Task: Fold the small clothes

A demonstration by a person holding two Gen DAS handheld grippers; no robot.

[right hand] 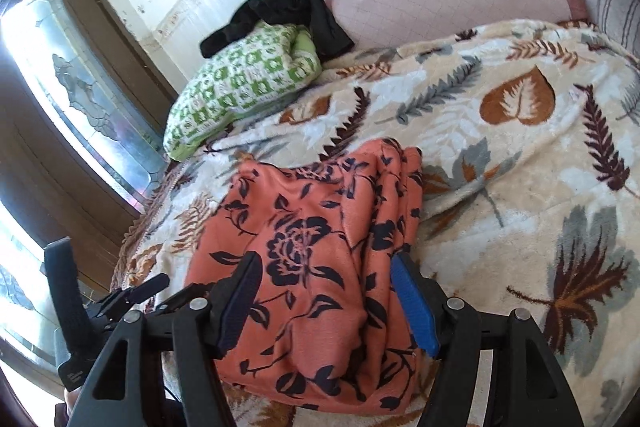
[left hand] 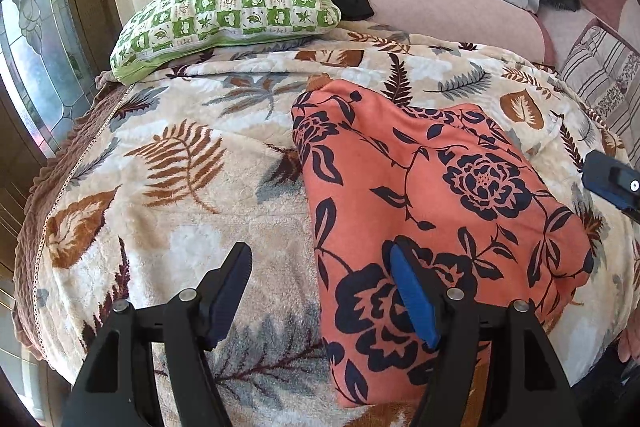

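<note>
Near the middle of the bed the folded orange floral garment is lying flat, and I am hovering my left tongs and right tongs spread wide over its near edge, aiming to pinch both corners evenly.

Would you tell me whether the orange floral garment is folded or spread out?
Folded: the orange floral garment lies as a compact rectangle on the leaf-print blanket, with stacked layer edges visible along its right side.
</note>
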